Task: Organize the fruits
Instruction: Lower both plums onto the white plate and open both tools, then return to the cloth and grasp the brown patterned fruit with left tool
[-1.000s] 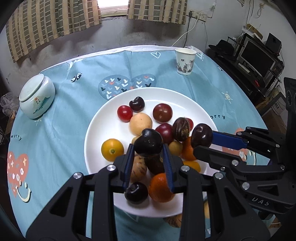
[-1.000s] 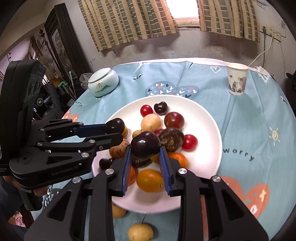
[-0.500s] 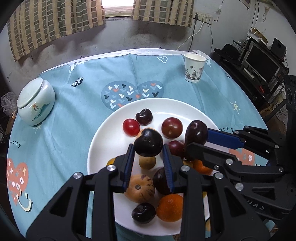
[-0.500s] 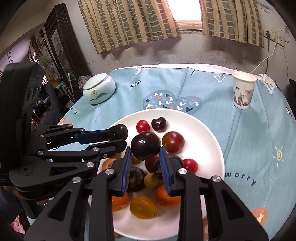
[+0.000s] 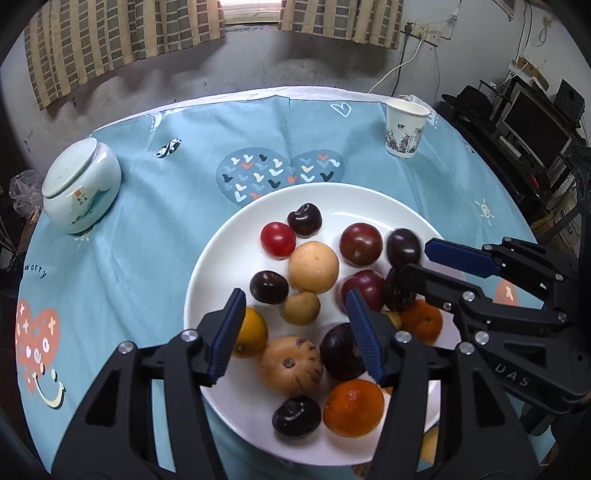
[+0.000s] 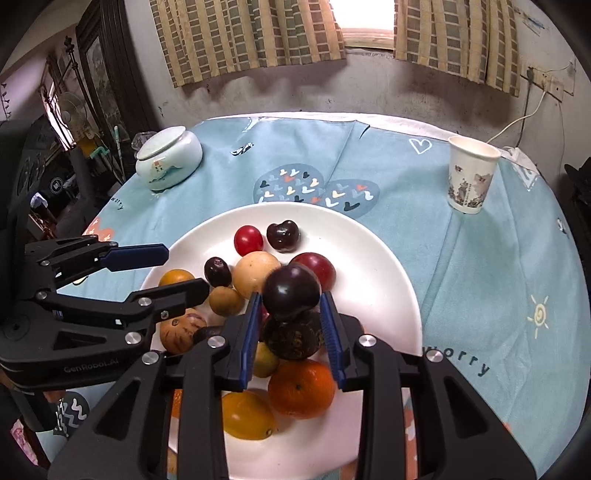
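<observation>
A white plate (image 5: pixel 207 280) carries a bright red cherry tomato (image 5: pixel 277 239), near-black cherries (image 5: pixel 305 219), a maroon plum (image 5: pixel 361 244), a pale tan round fruit (image 5: pixel 313 266), orange mandarins (image 5: pixel 353 407), a yellow-orange fruit (image 5: pixel 251 333) and a tan fruit with purple streaks (image 5: pixel 290 365). The table (image 5: pixel 155 236) wears a light blue cloth printed with dark blue hearts full of small coloured hearts, coral hearts, a pale sun and the word "worry". Beyond stand a pale mint-green lidded jar (image 5: pixel 79 188), a white paper cup (image 5: pixel 405 128) with a grey-brown print, and beige-and-olive checked curtains (image 5: pixel 122 33); both grippers are black with blue pads (image 5: pixel 227 334).
</observation>
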{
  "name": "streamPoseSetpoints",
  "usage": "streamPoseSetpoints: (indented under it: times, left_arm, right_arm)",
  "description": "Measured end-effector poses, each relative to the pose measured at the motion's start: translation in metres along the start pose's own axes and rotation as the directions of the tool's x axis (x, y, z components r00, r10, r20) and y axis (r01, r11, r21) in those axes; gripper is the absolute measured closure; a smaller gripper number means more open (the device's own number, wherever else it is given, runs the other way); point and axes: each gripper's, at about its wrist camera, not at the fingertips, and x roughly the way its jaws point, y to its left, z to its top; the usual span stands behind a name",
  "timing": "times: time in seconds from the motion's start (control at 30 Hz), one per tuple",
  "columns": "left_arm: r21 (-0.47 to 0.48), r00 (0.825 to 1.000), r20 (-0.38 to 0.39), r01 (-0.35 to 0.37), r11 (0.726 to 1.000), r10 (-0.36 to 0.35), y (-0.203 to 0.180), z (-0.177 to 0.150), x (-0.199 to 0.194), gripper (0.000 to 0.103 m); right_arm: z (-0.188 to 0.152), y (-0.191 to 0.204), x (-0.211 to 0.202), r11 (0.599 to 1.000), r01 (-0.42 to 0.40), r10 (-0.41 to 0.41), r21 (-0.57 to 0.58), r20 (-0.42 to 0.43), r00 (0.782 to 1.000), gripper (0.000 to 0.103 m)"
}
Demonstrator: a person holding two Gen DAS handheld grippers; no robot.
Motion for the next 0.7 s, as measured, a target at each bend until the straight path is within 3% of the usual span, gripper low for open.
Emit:
streamPoseSetpoints:
  times: [0.3, 0.43, 0.7]
  left_arm:
    - [-0.007, 0.999, 0.052, -0.006, 1.0, 0.007, -0.009, -0.023, -0.055, 0.035]
    - [0.002, 0.998, 0.062, -0.015, 1.0, 0.015, -0.018, -0.048, -0.08, 0.03]
    - [0.045, 0.999, 0.05, -0.014, 0.999, 0.012, -0.042, -0.097, -0.117, 0.029]
  right_arm:
    - [-0.014, 0.018, -0.051, 1.0, -0.002, 0.002, -0.009, 0.034, 0.999, 0.069]
    - [-0.056, 0.029, -0.069, 0.999, -0.035, 0.036, 0.024, -0.02, 0.999, 0.069]
    - [-0.164, 0.059, -0.088, 0.988, -0.076, 0.099, 0.132, -0.175, 0.98, 0.069]
